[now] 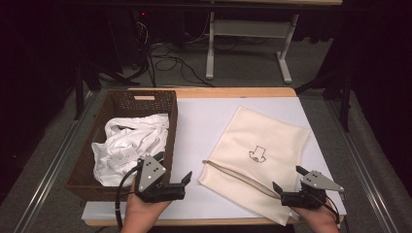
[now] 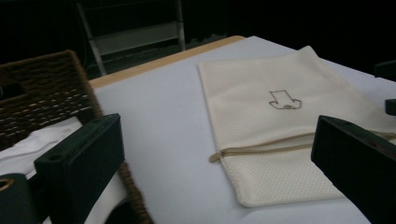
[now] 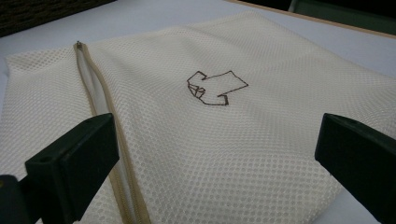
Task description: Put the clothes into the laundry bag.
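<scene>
Right gripper [image 1: 286, 179]: lower right of the high view, jaws spread wide and holding nothing, poised over the near edge of the mesh bag [image 1: 260, 158].
Left gripper [image 1: 174, 170]: lower centre-left of the high view, jaws also wide apart and empty, between the basket [image 1: 83, 160] and the bag.
Mesh bag: flat on the white sheet [image 1: 199, 121], centre-right of the high view; in the right gripper view its zipper [image 3: 100, 112] runs down the left side.
Handling: likely light, limp and thin; it should fold and sag when lifted, and a flat pinch may slide off the mesh.
Where to grip: probably the edge beside the zipper, or the zipper pull [image 3: 78, 45] at the far end.
Basket: woven, left of the high view, with crumpled white clothes [image 1: 127, 143] inside.
In the way: nothing lies on the bag; the basket wall stands just beside the left gripper.
</scene>
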Tool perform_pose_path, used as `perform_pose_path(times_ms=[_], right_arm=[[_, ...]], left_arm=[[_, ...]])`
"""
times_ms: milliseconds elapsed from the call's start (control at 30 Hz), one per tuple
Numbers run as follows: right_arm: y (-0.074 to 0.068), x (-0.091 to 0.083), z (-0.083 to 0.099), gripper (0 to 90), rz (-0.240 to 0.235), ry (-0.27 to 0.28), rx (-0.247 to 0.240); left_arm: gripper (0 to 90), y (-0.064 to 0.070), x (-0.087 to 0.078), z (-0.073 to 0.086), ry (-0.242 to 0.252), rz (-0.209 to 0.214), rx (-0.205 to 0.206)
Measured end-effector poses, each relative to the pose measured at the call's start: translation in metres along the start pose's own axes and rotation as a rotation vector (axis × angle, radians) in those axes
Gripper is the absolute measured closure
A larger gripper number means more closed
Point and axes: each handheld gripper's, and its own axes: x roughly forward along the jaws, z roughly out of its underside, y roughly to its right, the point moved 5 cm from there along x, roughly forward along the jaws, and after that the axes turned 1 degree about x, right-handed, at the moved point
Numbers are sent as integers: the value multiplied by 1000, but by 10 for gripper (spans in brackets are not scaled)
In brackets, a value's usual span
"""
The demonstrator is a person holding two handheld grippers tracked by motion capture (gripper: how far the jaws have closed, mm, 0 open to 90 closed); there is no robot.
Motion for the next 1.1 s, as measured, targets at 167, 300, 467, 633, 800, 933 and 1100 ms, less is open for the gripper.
perform_pose_path(times_ms=[167,300,467,633,800,933,1100], right_arm=[[2,0,0,2,4,2,2],[2,1,0,2,-2,18,7],[3,3,0,2,2,13,-7],[4,1,-1,2,4,24,-4],[3,2,0,3,2,17,-10],[6,1,1,3,3,26,28],[9,7,4,3,-5,2,28]], left_arm=[[47,-27,-11,2,9,-52,-37],[52,-44,-19,5,4,-92,-56],[45,-76,-35,12,0,-167,-117],[29,-97,-48,15,10,-231,-137],[44,-112,-61,20,24,-263,-151],[47,-110,-55,17,35,-238,-169],[47,-119,-42,13,56,-279,-184]])
